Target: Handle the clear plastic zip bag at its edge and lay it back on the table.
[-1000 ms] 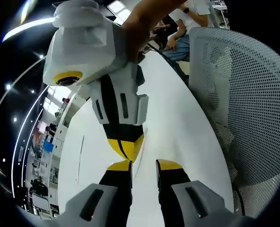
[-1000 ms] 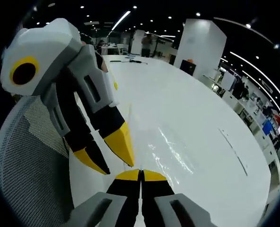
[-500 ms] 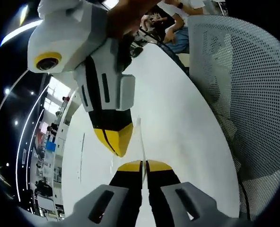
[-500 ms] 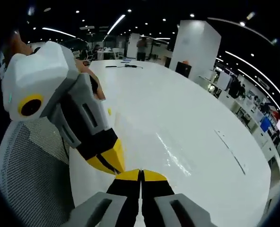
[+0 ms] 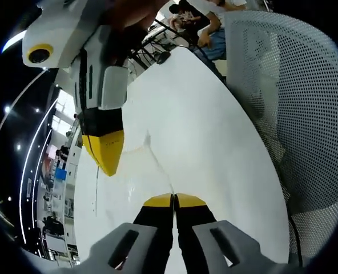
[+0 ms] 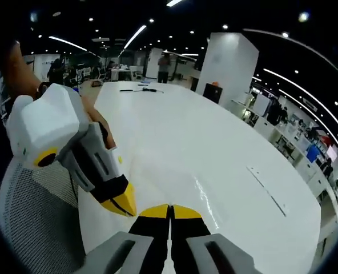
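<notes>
The clear zip bag [image 5: 157, 165] is a thin, nearly see-through sheet; its edge rises from between my left gripper's [image 5: 173, 200] yellow tips, which are shut on it. In the right gripper view the bag [image 6: 206, 197] glints just over the white table [image 6: 186, 125]. My right gripper [image 6: 170, 211] is shut, apparently on the bag's edge too. The right gripper [image 5: 107, 161] comes in at the upper left of the left gripper view, a short way from the left tips. The left gripper [image 6: 122, 204], held by a hand [image 6: 95, 123], sits left of the right tips.
A grey mesh chair back [image 5: 294, 103] stands close to the table's edge [image 5: 254, 171], also seen as a mesh chair [image 6: 37, 222]. Seated people [image 5: 209, 28] are at the table's far end. Small dark items [image 6: 137, 89] lie far across the table.
The left gripper went from open to shut on the bag's edge. The two grippers have since moved apart, with the bag's edge between them.
</notes>
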Available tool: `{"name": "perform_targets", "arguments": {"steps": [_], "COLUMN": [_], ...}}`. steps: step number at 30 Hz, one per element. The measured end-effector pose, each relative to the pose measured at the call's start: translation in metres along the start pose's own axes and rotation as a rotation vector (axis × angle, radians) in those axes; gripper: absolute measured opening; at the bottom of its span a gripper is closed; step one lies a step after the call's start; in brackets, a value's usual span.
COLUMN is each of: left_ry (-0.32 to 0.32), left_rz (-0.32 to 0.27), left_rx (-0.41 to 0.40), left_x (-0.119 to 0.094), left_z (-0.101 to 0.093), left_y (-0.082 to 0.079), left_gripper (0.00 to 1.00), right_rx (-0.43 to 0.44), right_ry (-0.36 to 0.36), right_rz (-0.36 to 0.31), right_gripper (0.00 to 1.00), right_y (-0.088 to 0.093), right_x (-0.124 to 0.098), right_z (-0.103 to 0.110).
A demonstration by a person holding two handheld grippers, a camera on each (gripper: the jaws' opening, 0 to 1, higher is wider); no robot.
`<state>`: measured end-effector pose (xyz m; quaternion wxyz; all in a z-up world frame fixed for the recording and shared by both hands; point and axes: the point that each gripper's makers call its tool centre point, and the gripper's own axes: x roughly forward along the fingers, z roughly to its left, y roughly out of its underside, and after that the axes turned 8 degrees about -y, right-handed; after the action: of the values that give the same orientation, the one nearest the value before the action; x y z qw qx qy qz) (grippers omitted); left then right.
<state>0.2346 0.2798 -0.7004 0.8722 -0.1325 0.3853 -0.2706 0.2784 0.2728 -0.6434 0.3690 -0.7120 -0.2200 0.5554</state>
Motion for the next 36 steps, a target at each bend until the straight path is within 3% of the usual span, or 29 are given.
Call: {"name": "perform_targets", "arguments": {"steps": [12,22,36], "left_ry": [-0.003,0.004,-0.018], "left_rz": [0.021,0.014,-0.008], "left_rx": [-0.020,-0.039,-0.051], "left_x": [-0.001,-0.002,0.003], "left_z": [0.003,0.004,0.017], "left_y": [0.007,0.011,0.010], "left_gripper": [0.00,0.00,0.00], "right_rx": [-0.009,0.005,-0.058], "right_ry": [0.064,0.090,0.123], "right_rz": [-0.053,-0.066,0.019], "right_gripper": [0.00,0.00,0.00], "right_y": [-0.017,-0.016,0.004], "right_x": [-0.015,-0.017,-0.010], "right_z": [-0.015,-0.017,-0.014]}}
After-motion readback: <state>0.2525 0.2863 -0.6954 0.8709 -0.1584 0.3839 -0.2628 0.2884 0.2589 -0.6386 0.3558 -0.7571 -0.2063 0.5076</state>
